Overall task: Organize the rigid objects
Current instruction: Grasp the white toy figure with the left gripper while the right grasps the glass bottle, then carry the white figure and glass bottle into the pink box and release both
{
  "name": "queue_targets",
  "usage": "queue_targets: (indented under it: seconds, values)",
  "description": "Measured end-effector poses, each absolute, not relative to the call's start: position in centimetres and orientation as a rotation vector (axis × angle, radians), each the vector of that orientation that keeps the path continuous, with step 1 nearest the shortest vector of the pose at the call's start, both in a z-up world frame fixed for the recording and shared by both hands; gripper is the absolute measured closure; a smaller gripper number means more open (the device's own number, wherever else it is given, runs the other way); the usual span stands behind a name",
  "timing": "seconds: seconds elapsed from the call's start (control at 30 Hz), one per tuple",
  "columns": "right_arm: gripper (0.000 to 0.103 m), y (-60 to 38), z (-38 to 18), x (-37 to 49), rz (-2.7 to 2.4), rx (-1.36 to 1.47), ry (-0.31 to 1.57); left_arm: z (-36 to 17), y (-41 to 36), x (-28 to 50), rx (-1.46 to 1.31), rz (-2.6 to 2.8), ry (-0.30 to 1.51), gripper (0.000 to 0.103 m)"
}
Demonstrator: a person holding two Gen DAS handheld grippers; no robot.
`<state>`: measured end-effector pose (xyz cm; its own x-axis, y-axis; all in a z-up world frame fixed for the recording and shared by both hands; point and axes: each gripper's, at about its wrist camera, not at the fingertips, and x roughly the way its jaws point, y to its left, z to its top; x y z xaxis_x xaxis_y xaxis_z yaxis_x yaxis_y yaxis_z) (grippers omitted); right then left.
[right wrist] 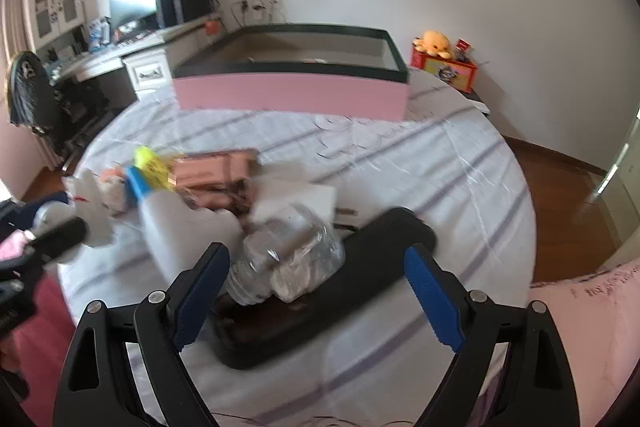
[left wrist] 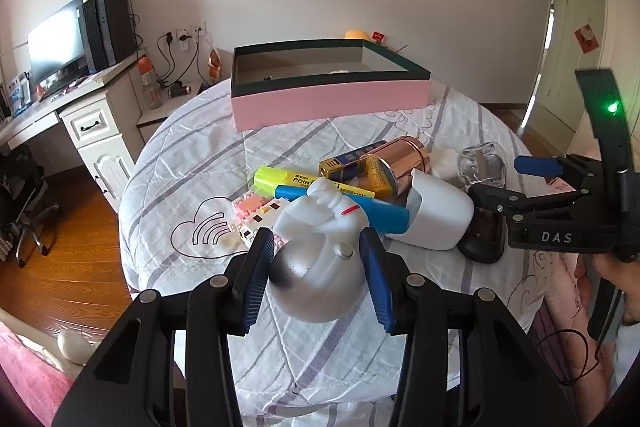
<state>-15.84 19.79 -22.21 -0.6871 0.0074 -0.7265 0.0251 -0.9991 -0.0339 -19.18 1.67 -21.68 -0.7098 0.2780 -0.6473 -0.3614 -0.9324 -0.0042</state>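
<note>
The left gripper (left wrist: 318,273) clamps the white figurine (left wrist: 320,247) between its jaws; the right gripper (right wrist: 316,291) stands wide open, holding nothing, with a clear bottle (right wrist: 288,259) at twelve o'clock.

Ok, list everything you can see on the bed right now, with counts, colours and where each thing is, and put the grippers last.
Box: one, pink with dark rim, open, far side of the bed.
Figurine: one, white and grey, nearest the left wrist camera, between the blue pads.
Highlighter: one, yellow, mid-pile.
Blue marker: one, beside the highlighter.
Rose-gold can: one, lying on its side.
White container: one, lying right of the marker.
Clear bottle: one, lying across the black case.
Black case: one, near edge.
Block toy: one, pink and white, left of the pile.
Bedsheet: one, white, grey stripes.
Left gripper: closed on the figurine.
Right gripper: open, over the bottle and case.
</note>
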Motion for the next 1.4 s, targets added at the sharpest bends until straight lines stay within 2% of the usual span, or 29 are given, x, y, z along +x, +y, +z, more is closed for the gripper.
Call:
queue_targets:
  seconds: [0.33,0.4,0.47,0.63,0.93,1.4]
  values:
    - [0.013,20.8,-22.0,-16.9,-2.882,1.174,0.001,-21.4,1.9,-20.1,-0.954,2.625,0.148,0.058]
    - [0.020,20.8,-22.4,-17.4,-2.872,1.194,0.002,-21.3,2.0,-20.3,-0.954,2.626,0.148,0.058]
    - [0.037,21.1,-22.8,-17.6,-2.871,1.216,-0.008,-21.1,2.0,-20.4,-0.950,2.626,0.149,0.058]
    - [0.052,22.3,-22.5,-17.5,-2.855,1.197,-0.040,-20.7,2.2,-20.6,-0.936,2.628,0.151,0.058]
    - [0.052,22.8,-21.6,-16.9,-2.849,1.134,-0.063,-19.2,2.9,-20.6,-0.891,2.644,0.165,0.058]
    - [0.052,21.7,-14.8,-16.6,-2.853,0.895,-0.005,-13.6,3.8,-22.1,-0.724,2.721,0.183,0.058]
